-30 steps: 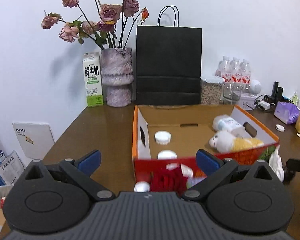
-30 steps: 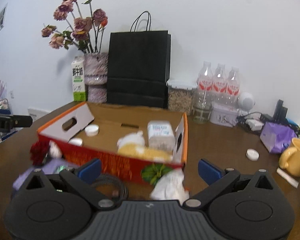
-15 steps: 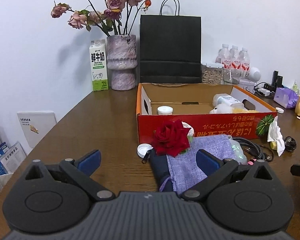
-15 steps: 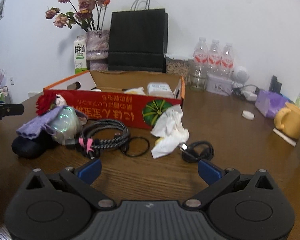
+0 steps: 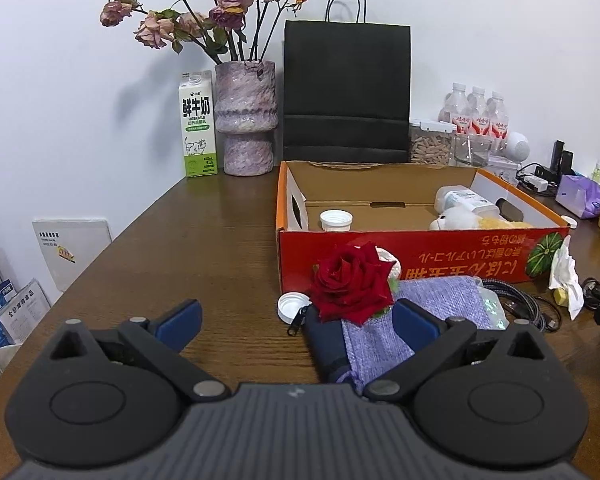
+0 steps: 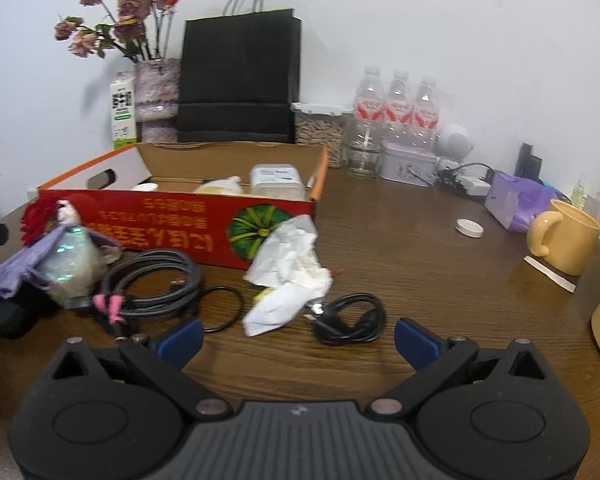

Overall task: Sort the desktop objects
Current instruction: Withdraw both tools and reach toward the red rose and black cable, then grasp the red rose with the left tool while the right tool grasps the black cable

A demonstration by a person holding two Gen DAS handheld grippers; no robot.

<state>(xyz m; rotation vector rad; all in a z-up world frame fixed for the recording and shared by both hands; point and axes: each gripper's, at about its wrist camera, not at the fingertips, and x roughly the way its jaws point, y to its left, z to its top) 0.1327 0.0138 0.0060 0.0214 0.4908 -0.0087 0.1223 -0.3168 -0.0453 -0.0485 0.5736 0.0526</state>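
Left wrist view: the left gripper [image 5: 296, 322] hangs spread and empty before a red rose [image 5: 352, 282] lying on purple cloth [image 5: 428, 312] beside the cardboard box [image 5: 420, 254]; light and easily crushed, it looks best pinched low. The right gripper [image 6: 299, 338] is also agape.

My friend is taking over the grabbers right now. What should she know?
Left gripper: open, empty, low over the table facing the red rose.
Right gripper: open, empty, facing the crumpled tissue.
Already in the box: a white cap, a plush toy and a white bottle.
Still outside in front of it: rose, purple cloth, grey cable, small black cable, tissue.
Nothing is held now; those things still need sorting.
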